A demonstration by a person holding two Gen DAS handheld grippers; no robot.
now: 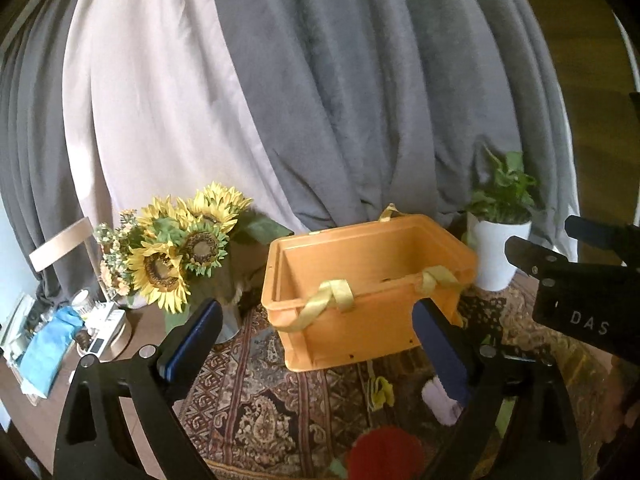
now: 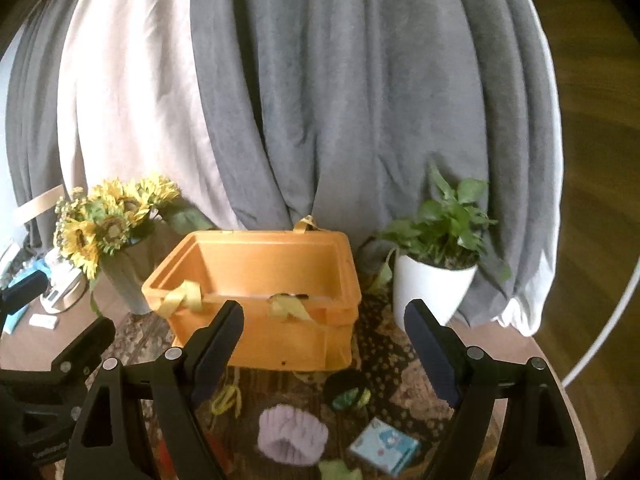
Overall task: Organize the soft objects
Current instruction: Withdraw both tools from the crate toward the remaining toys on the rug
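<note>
An empty orange bin [image 1: 360, 280] with yellow ribbon handles stands on the patterned cloth; it also shows in the right wrist view [image 2: 264, 292]. In front of it lie a yellow scrunchie [image 1: 380, 392] [image 2: 226, 400], a lilac knitted band [image 2: 290, 436] [image 1: 440, 400], a red fluffy item [image 1: 384, 454], a dark pouch with green print [image 2: 348, 392] and a light blue packet [image 2: 384, 450]. My left gripper [image 1: 316, 344] is open and empty above them. My right gripper [image 2: 324, 344] is open and empty; its body shows at the right of the left wrist view [image 1: 580, 292].
A vase of sunflowers [image 1: 180, 256] [image 2: 108, 232] stands left of the bin. A white potted plant [image 2: 436, 276] [image 1: 500, 248] stands to its right. Clutter with a blue cloth [image 1: 44, 344] lies far left. Grey and pale curtains [image 2: 320, 100] hang behind.
</note>
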